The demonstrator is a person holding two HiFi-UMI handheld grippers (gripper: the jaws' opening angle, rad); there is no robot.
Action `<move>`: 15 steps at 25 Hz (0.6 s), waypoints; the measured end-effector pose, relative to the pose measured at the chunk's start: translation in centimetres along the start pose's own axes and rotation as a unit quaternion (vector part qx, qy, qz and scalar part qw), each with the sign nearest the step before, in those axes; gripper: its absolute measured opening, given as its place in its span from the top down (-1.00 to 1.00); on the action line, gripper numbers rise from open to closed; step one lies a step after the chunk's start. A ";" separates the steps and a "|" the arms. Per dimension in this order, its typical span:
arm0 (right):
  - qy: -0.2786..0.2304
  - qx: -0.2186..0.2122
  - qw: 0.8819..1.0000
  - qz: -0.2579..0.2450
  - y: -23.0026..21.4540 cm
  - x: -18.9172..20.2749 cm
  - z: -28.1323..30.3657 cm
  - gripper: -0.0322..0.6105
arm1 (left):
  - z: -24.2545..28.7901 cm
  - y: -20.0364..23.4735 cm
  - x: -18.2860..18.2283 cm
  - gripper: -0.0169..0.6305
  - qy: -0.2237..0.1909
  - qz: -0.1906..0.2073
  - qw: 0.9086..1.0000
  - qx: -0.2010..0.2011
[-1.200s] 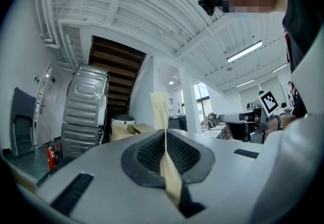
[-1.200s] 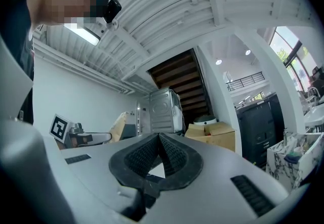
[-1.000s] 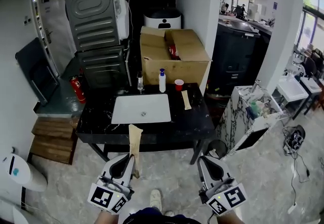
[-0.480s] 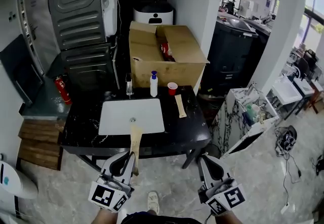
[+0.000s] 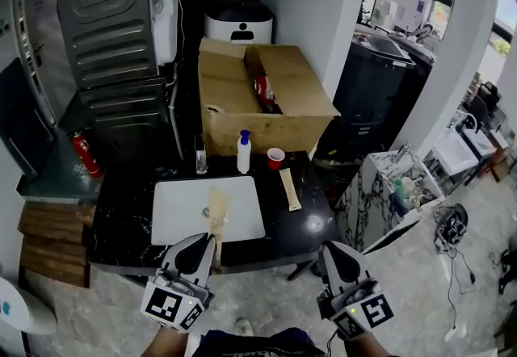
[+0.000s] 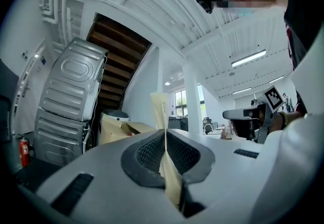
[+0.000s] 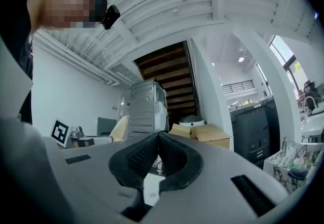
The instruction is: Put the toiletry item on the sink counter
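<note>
Tan paper sachet (image 5: 216, 212), likely light and floppy: we pinch its lower end flat in our left fingers (image 6: 147, 154), just before the sink (image 5: 174, 210); our right fingers (image 7: 142, 159) meet, empty.

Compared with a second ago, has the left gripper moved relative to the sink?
Yes. The left gripper went forward; its packet now overlaps the sink.

Side by side, the left claw (image 5: 210, 242) pinches a thin packet (image 5: 216, 208), the right claw (image 5: 330, 248) closed empty.
</note>
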State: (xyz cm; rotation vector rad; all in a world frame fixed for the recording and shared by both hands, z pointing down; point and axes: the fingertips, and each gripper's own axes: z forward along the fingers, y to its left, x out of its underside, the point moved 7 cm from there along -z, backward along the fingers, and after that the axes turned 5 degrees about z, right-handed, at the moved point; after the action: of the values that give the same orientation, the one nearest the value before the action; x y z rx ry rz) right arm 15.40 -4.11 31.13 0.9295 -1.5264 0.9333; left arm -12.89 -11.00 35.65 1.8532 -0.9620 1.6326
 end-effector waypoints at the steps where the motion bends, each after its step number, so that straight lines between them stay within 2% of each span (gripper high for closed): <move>1: 0.001 0.000 1.000 -0.003 0.0 0.0 0.6 0.78 | 0.6 0.5 0.3 0.88 0.000 -0.005 1.000 0.000; 7: 0.009 0.004 1.000 -0.014 -1.4 0.2 3.1 0.78 | 3.8 1.6 2.0 0.88 0.006 -0.022 1.000 0.006; 15: -0.013 -0.017 1.000 0.016 -5.7 0.8 7.6 0.78 | 10.4 2.0 5.5 0.88 0.039 -0.040 0.998 0.005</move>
State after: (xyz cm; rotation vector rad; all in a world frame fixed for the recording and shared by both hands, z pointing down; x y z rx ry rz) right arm 17.64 -13.39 31.42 0.8978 -1.5781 0.9177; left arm -7.52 -21.08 39.11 1.7967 -0.8376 1.6504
